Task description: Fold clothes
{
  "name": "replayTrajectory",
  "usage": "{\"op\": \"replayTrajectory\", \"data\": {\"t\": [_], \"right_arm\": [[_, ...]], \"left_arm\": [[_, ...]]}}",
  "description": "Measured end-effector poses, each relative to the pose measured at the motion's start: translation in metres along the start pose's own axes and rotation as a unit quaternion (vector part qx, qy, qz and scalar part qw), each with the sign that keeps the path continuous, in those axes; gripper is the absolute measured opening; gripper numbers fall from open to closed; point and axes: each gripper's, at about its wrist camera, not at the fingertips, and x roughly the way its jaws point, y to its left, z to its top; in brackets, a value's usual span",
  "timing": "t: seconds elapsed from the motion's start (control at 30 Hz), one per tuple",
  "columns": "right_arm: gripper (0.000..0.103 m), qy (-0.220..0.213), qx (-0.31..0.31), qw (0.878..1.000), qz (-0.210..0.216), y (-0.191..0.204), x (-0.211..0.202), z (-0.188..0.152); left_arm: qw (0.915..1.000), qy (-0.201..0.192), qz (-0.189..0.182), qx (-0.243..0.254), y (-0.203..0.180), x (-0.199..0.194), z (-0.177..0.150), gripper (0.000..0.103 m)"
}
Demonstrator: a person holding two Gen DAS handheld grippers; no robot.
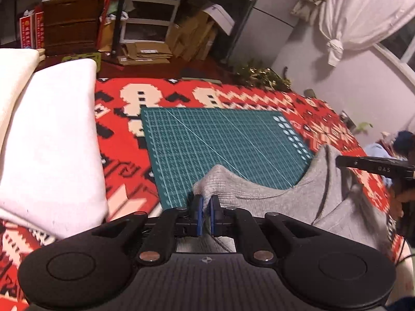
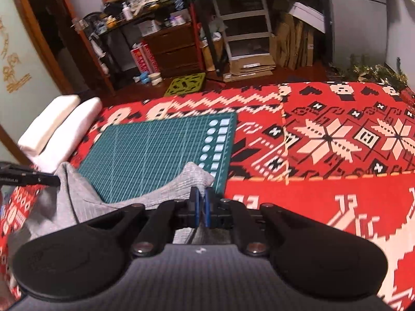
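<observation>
while the left gripper [image 1: 206, 202] pinches one grey garment [image 1: 259, 194] corner, the right gripper [image 2: 201, 197] seemingly clamps another.

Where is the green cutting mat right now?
The mat lies flat on the red patterned rug, ahead of both grippers; the white cushions sit to its left, and the grey garment overlaps its near edge.
</observation>
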Motion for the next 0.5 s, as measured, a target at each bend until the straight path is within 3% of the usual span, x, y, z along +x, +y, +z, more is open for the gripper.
{"op": "replayTrajectory", "data": {"t": [0.23,0.3,0.37,0.43,0.47,0.5], "right_arm": [[0.004,0.003,0.006,1.000,-0.031,-0.005,0.031,0.013],[0.006,0.007,0.006,0.999,-0.038,-0.004,0.038,0.012],[0.008,0.009,0.012,0.999,-0.041,-0.004,0.042,0.009],[0.018,-0.001,0.020,0.999,-0.040,-0.005,0.038,0.006],[0.033,-0.008,0.023,0.999,-0.040,-0.006,0.035,0.005],[0.041,-0.016,0.025,0.999,-0.042,-0.006,0.031,0.005]], "left_arm": [[0.9991,0.014,0.040,-0.006,0.002,0.025,0.005,0.007],[0.9987,0.006,0.050,-0.005,0.002,0.022,0.003,0.012],[0.9981,-0.002,0.061,-0.005,0.001,0.019,0.002,0.029],[0.9973,-0.018,0.071,0.003,-0.002,0.012,0.002,0.046],[0.9969,-0.027,0.074,0.009,-0.003,0.007,0.003,0.048],[0.9966,-0.033,0.074,0.014,-0.005,0.003,0.005,0.048]]}}
